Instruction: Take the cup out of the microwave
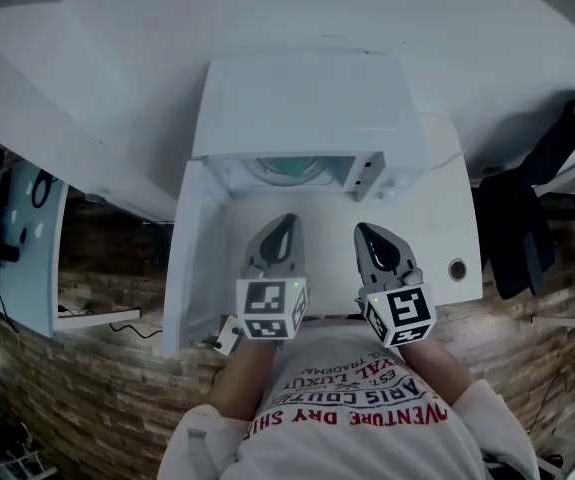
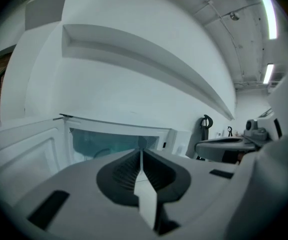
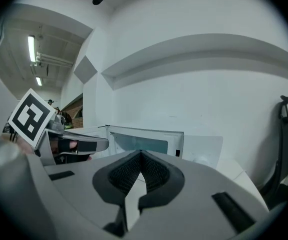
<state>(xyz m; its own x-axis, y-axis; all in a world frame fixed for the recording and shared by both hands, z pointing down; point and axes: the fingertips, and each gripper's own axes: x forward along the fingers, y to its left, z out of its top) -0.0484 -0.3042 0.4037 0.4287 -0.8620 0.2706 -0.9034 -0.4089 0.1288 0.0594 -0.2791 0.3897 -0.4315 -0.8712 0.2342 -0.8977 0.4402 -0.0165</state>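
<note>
A white microwave [image 1: 307,103] stands on a white table [image 1: 442,253], its door [image 1: 195,258] swung open to the left. Inside the cavity shows a pale teal round shape [image 1: 287,171]; I cannot tell whether it is the cup or the turntable. My left gripper [image 1: 285,230] and right gripper [image 1: 367,233] hover side by side in front of the opening, both pointing at it, both shut with nothing between the jaws. The left gripper [image 2: 141,151] faces the lit cavity [image 2: 113,144]. The right gripper [image 3: 141,154] sees the microwave [image 3: 144,141] ahead.
A small round object [image 1: 456,268] lies on the table right of the grippers. A black hanging object [image 1: 527,218] stands beyond the table's right edge. The open door blocks the left side. A cable [image 1: 127,328] trails on the brick-pattern floor at the left.
</note>
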